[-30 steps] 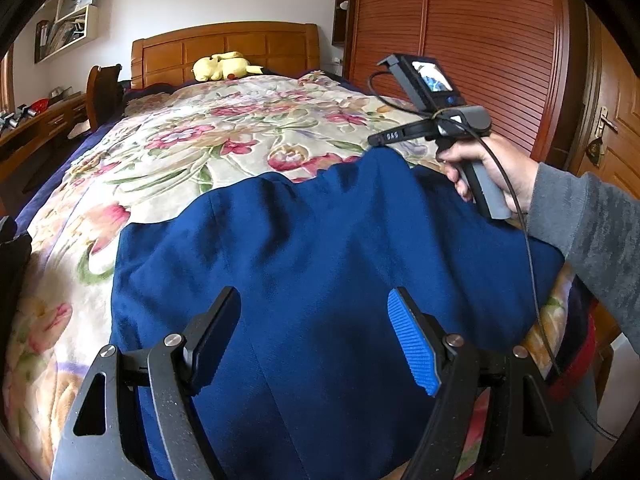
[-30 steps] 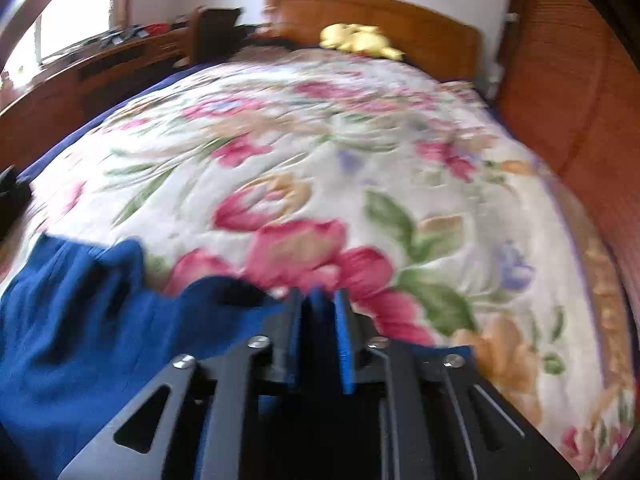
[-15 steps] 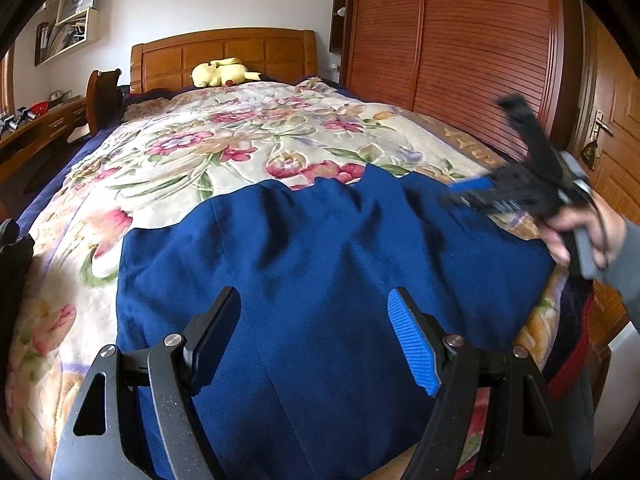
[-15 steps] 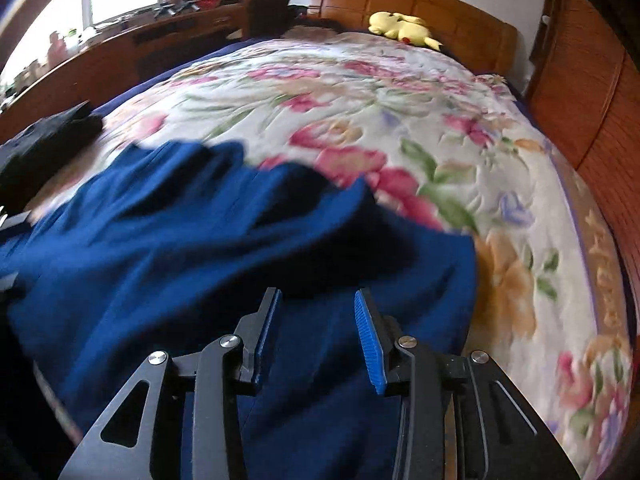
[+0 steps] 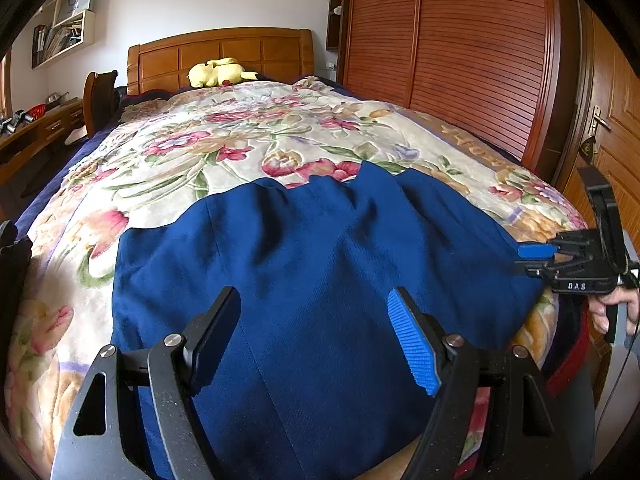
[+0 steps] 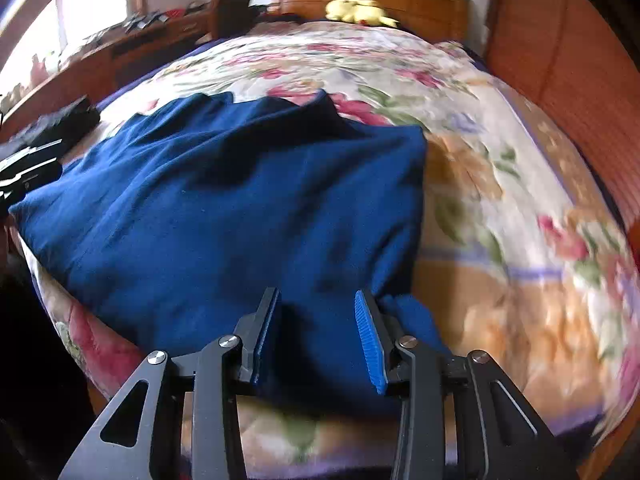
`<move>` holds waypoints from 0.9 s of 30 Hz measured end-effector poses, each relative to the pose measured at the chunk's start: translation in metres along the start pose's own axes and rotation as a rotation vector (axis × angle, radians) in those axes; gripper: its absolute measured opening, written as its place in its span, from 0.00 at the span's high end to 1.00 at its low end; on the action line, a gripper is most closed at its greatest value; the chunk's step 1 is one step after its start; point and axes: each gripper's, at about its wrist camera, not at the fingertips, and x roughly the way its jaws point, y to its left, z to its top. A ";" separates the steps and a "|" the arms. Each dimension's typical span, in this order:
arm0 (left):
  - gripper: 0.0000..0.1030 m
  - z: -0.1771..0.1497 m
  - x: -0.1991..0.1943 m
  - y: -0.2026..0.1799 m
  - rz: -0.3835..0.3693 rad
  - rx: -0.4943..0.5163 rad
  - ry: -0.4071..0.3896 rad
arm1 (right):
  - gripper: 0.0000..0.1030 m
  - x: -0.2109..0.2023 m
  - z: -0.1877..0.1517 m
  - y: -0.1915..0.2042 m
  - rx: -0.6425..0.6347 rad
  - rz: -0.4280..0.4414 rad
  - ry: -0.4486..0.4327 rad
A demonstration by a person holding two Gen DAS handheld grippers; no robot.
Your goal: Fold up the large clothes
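A bed [image 5: 132, 168] covered by a floral quilt [image 5: 240, 152] is being shown in a bedroom, with a wooden headboard [image 5: 224, 50] at the far end and a yellow plush toy [image 5: 218, 74] lying against it. A slatted wooden wardrobe [image 5: 460, 52] is being seen along one side, a door with a lever handle [image 5: 600, 120] beside it, wall shelves [image 5: 68, 20] with books on the other side, and a wooden desk [image 6: 132, 52] under a bright window in the right wrist view.

"DAS" is being read on the body of the right claw [image 5: 534, 254] in the left wrist view; faint lettering on the quilt border is too small to be read.

The blue garment [image 5: 320, 280] is being spread flat on the near end of the bed, its far edge bunched in small peaks, its near edge hanging toward the bed's foot.

The left claw [image 5: 312, 336] is being held wide apart above the garment, nothing gripped, pads clear of the cloth. The right claw [image 6: 316, 336] is being held partly apart at the garment's side edge; its jaws have just been opening, blue cloth is lying between and under them, but no pinch is being seen. A hand [image 5: 616, 312] is being seen on its grip.
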 end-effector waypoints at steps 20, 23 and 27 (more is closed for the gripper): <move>0.25 -0.055 -0.049 0.025 0.139 -0.077 0.032 | 0.60 -0.029 -0.006 0.044 -0.006 0.002 -0.142; 0.25 -0.063 -0.050 0.036 0.183 -0.093 0.061 | 0.60 -0.027 -0.002 0.062 -0.051 0.023 -0.154; 0.25 -0.071 -0.045 0.044 0.243 -0.094 0.098 | 0.60 -0.021 0.005 0.088 -0.096 0.103 -0.163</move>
